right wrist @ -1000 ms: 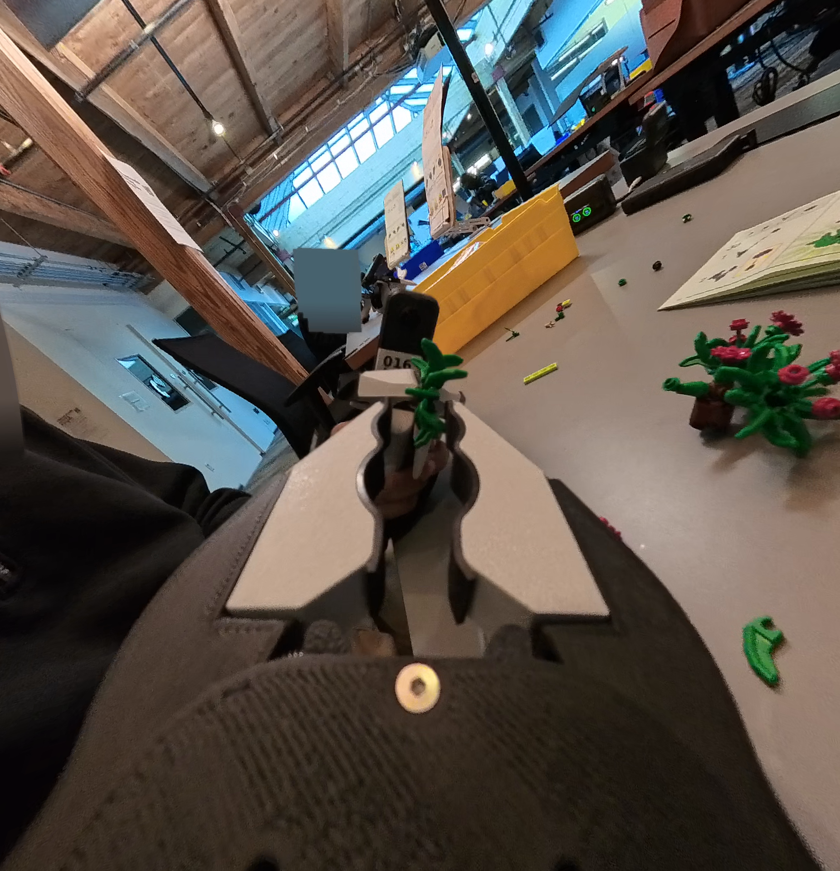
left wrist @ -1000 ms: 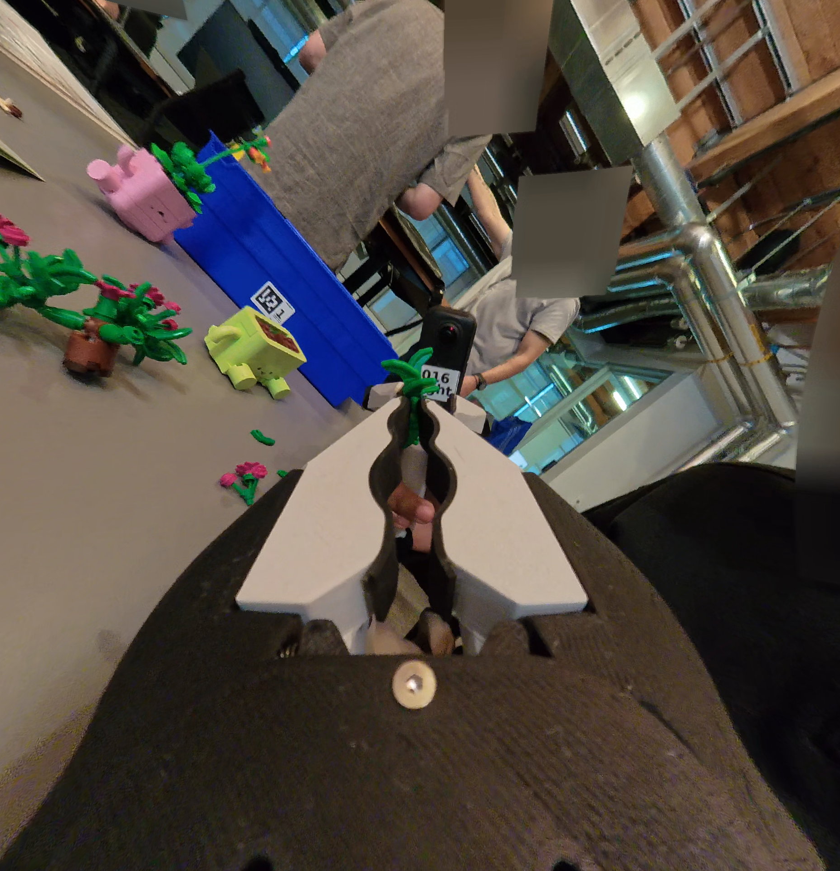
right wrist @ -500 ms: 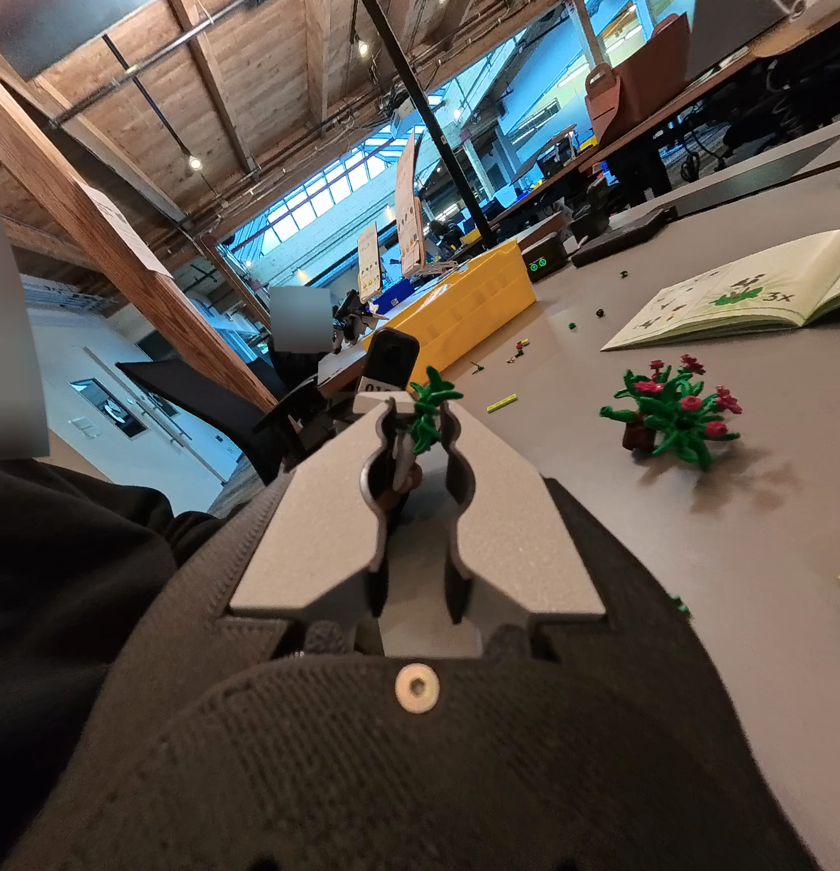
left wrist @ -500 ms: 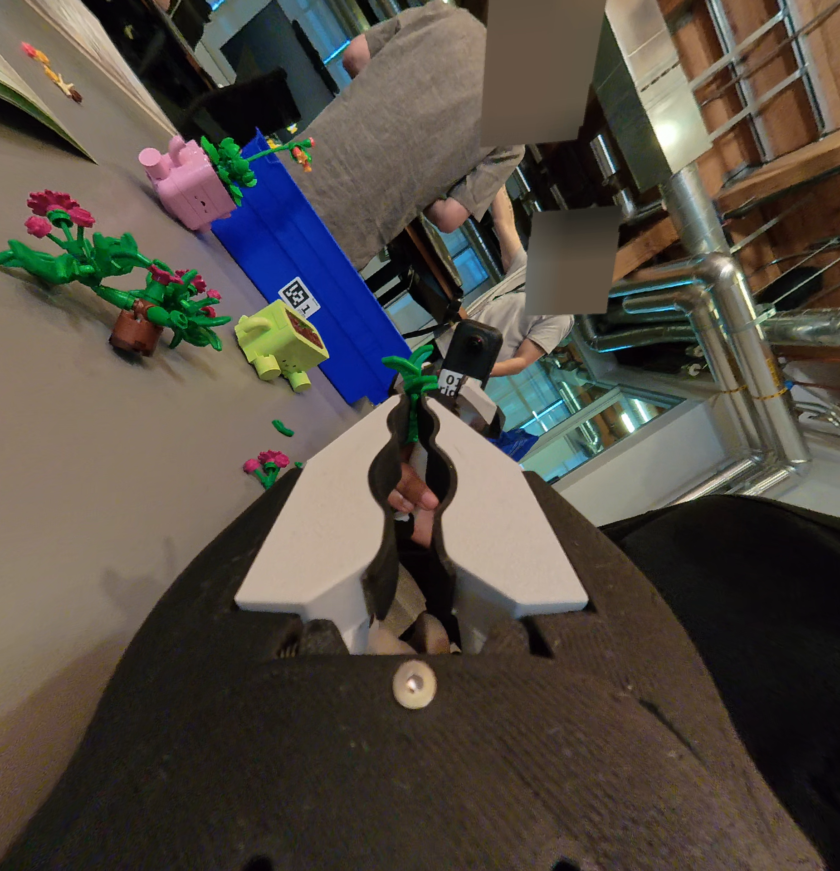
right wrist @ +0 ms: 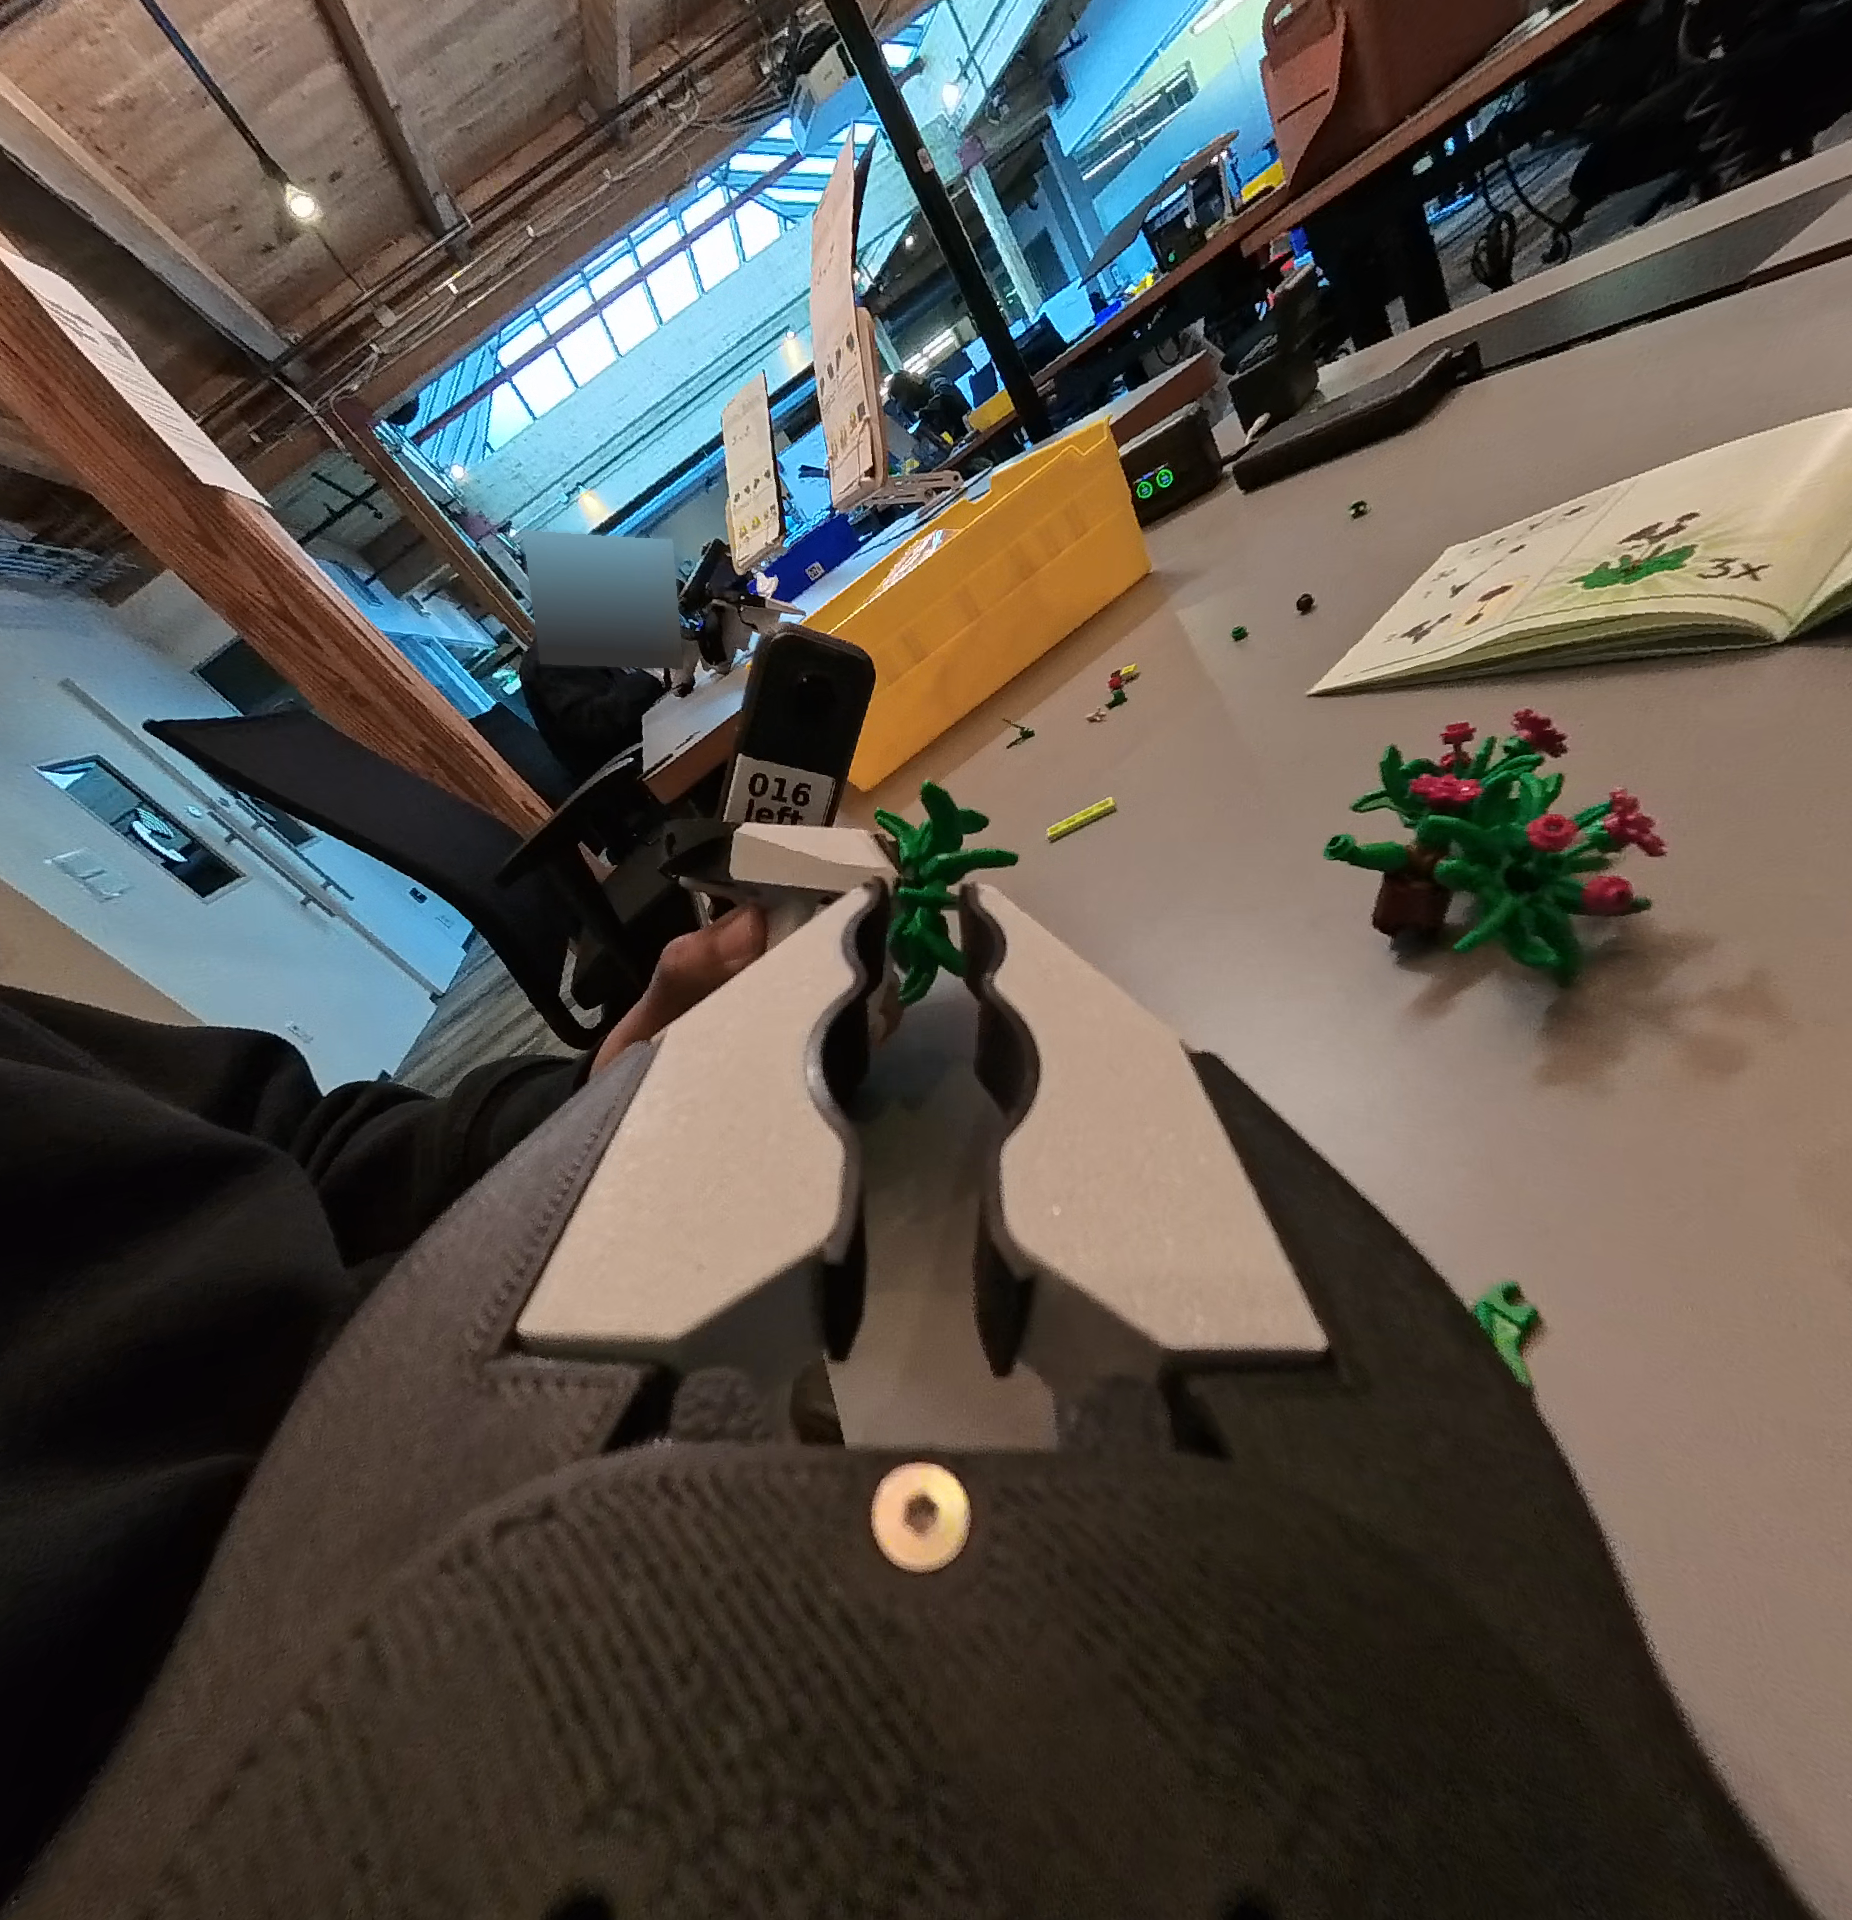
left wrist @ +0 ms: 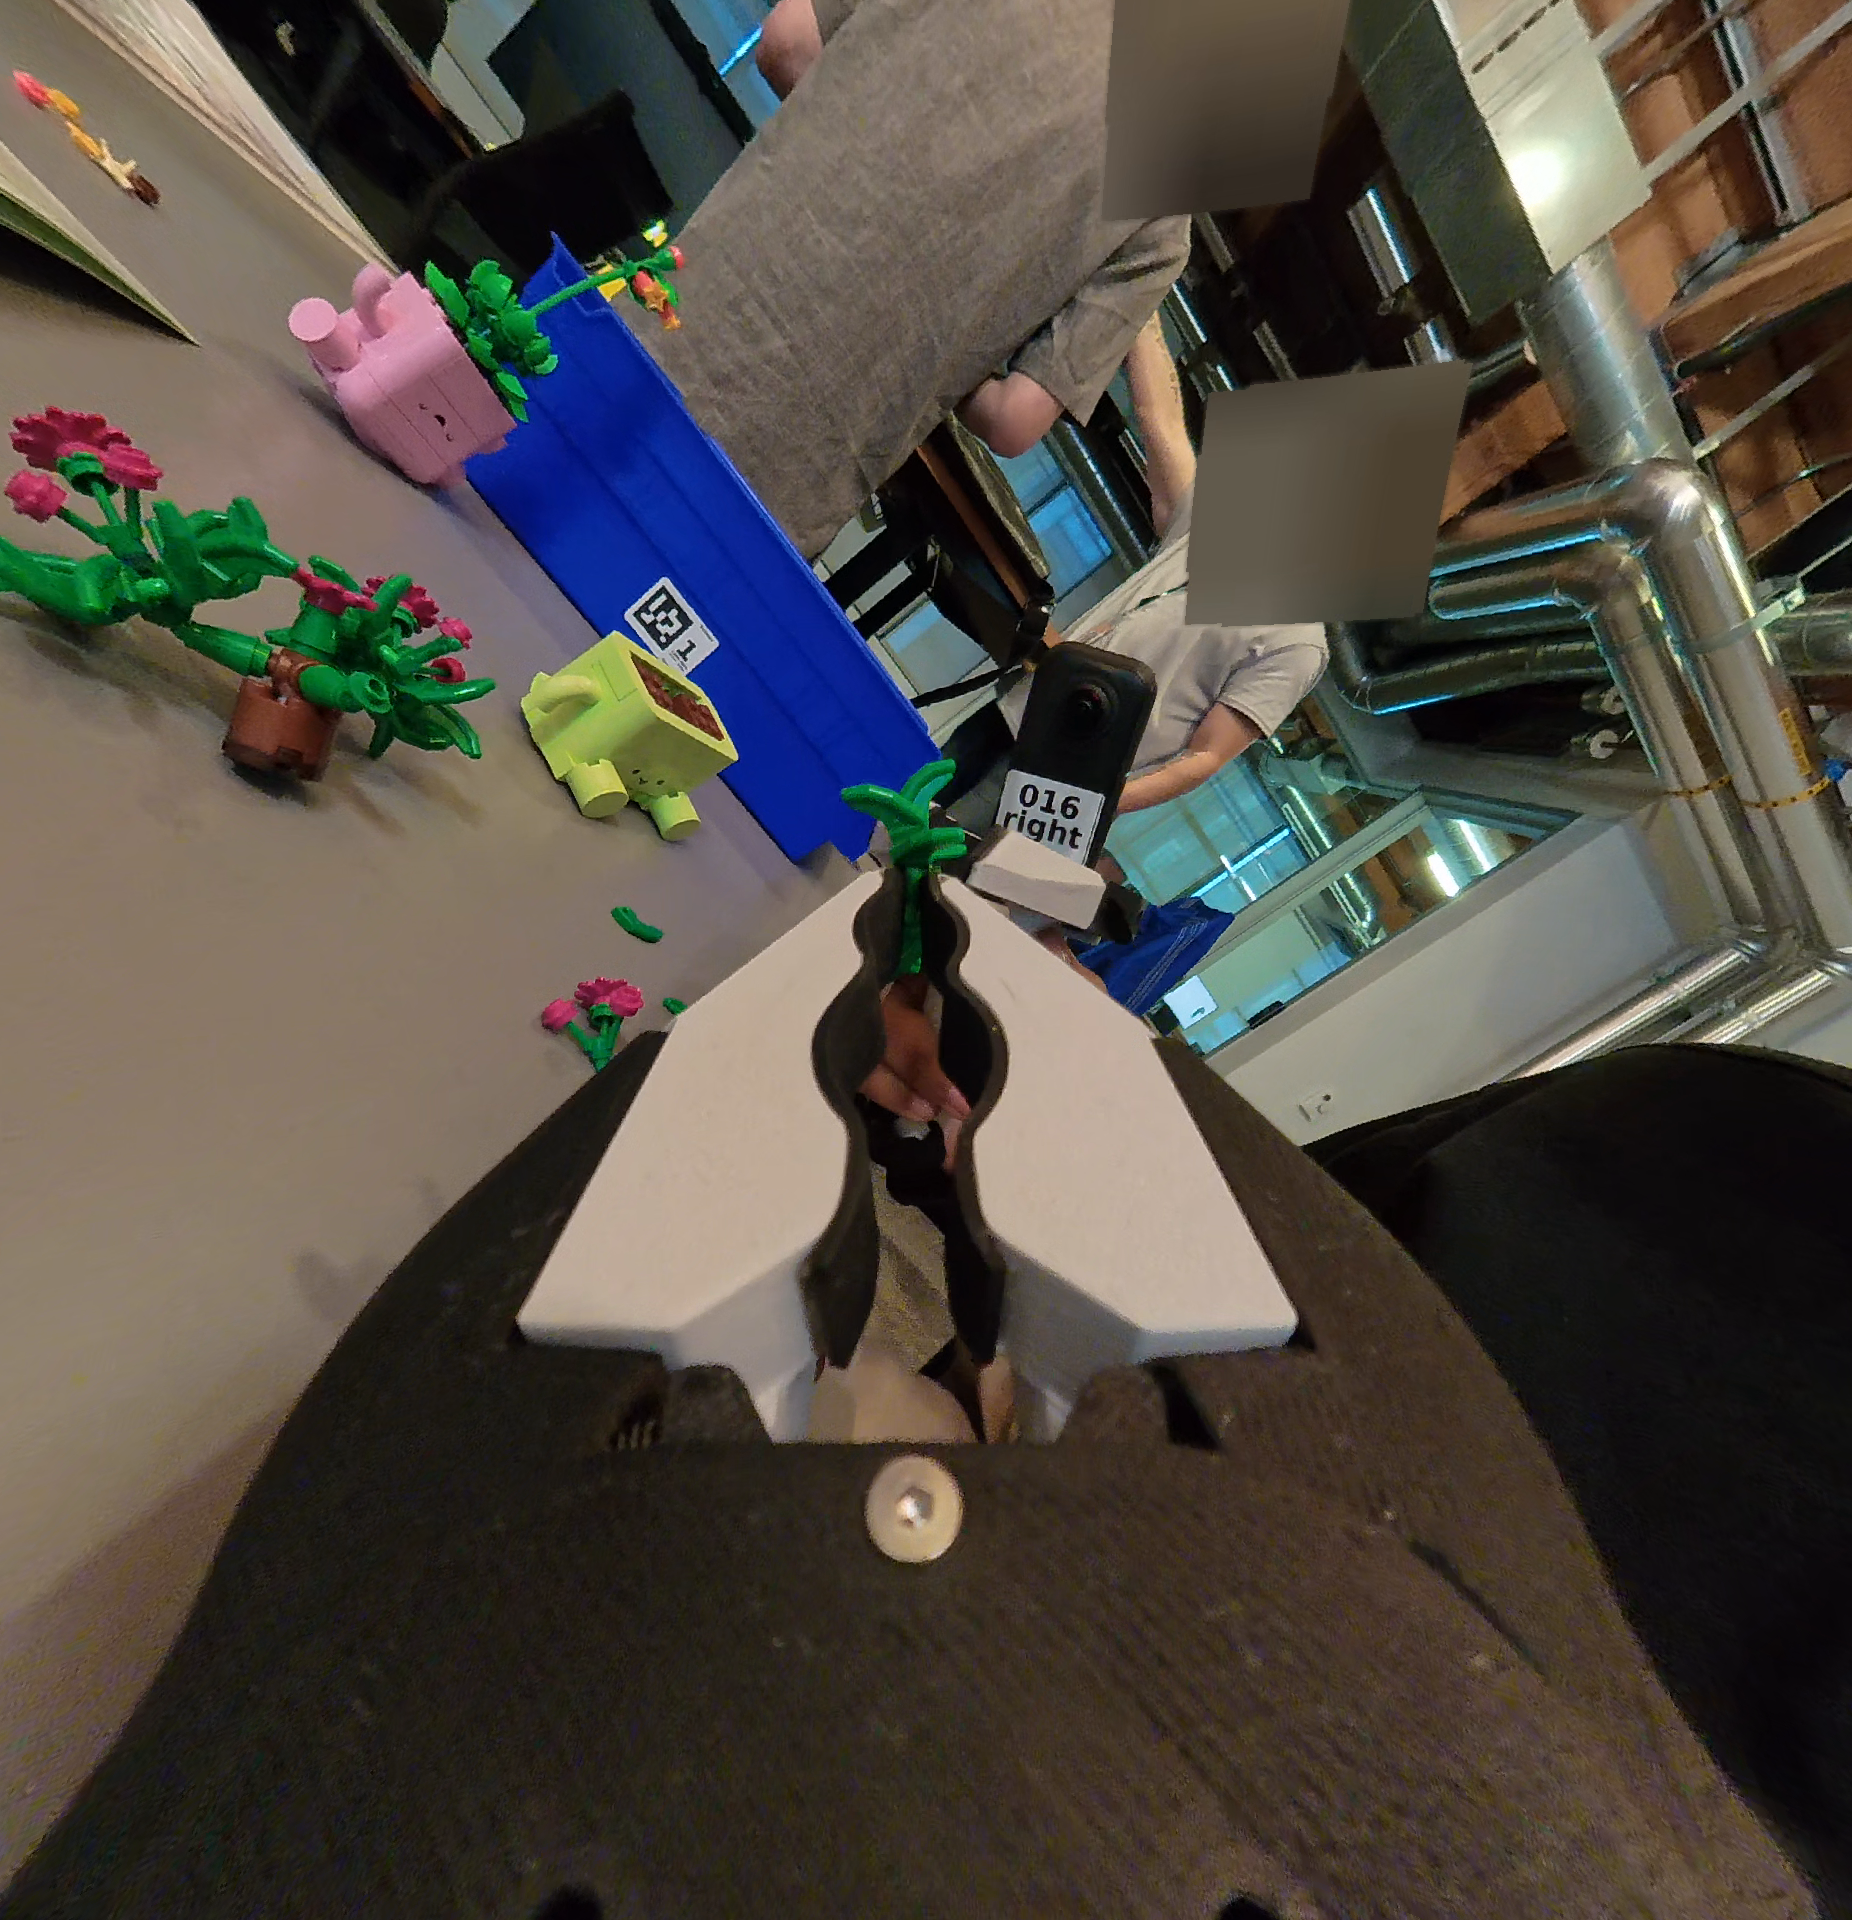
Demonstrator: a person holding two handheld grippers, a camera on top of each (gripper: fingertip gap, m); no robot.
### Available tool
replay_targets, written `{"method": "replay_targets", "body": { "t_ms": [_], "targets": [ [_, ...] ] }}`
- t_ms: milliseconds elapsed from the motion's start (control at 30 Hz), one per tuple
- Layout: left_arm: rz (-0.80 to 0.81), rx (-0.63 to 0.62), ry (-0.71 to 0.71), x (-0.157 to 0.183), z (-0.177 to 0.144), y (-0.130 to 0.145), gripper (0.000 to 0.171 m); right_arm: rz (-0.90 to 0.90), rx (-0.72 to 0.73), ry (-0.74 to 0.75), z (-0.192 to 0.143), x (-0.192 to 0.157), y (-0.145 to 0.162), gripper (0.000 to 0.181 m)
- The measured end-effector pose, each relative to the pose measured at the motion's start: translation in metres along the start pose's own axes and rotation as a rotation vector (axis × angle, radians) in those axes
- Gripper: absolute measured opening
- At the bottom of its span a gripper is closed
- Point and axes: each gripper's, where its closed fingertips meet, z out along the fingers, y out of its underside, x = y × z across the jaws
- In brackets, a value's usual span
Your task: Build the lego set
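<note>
My left gripper (left wrist: pixel 906 883) is shut on the stem of a small green leaf sprig (left wrist: pixel 901 821), held in the air over the table edge. In the right wrist view the same sprig (right wrist: pixel 937 852) sits between the tips of my right gripper (right wrist: pixel 924 894). Those jaws stand narrowly apart and the leaves fill the gap. The two grippers meet tip to tip: the left one (right wrist: pixel 808 857) shows in the right wrist view, the right one (left wrist: pixel 1036 883) in the left wrist view. A built flower plant in a brown pot (right wrist: pixel 1504 862) lies on the grey table (right wrist: pixel 1524 1143).
A lime pot (left wrist: pixel 631 743), a pink pot with a plant (left wrist: pixel 413 384) and a blue bin (left wrist: pixel 693 582) stand at the far side. A yellow bin (right wrist: pixel 984 613) and an open instruction booklet (right wrist: pixel 1628 582) lie beyond. Loose pieces: a pink flower stem (left wrist: pixel 595 1013), a green leaf (right wrist: pixel 1504 1330). People stand behind the table. Less than 4 cm separates the two grippers' tips.
Both grippers have swung together with the sprig between them, so the table and its pieces have shifted in both views. Neither grip has changed.
</note>
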Motion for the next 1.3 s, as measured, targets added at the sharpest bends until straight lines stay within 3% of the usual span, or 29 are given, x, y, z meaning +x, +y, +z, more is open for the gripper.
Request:
{"method": "replay_targets", "body": {
  "t_ms": [333,467,600,833,967,1300],
  "targets": [
    [0.061,-0.016,-0.030,0.000,0.003,0.004,0.001,0.038,-0.021,0.000,0.000,0.002,0.004,0.009],
    [0.019,0.082,0.006,0.002,-0.007,-0.011,0.001,0.054,0.015,0.001,-0.003,0.005,-0.001,0.022],
    [-0.019,0.164,0.066,0.007,-0.016,-0.023,0.000,0.100,0.028,-0.034,0.002,-0.001,0.001,0.019],
    [-0.014,0.122,0.146,0.019,-0.011,-0.016,0.000,0.228,0.062,-0.160,0.014,-0.018,0.004,0.020],
    [-0.026,0.108,0.188,0.024,-0.009,-0.014,0.000,0.226,0.065,-0.187,0.013,-0.022,0.003,0.006],
    [0.006,0.112,0.160,0.022,-0.008,-0.013,0.001,0.219,0.058,-0.155,0.012,-0.018,0.004,0.004]
  ]
}}
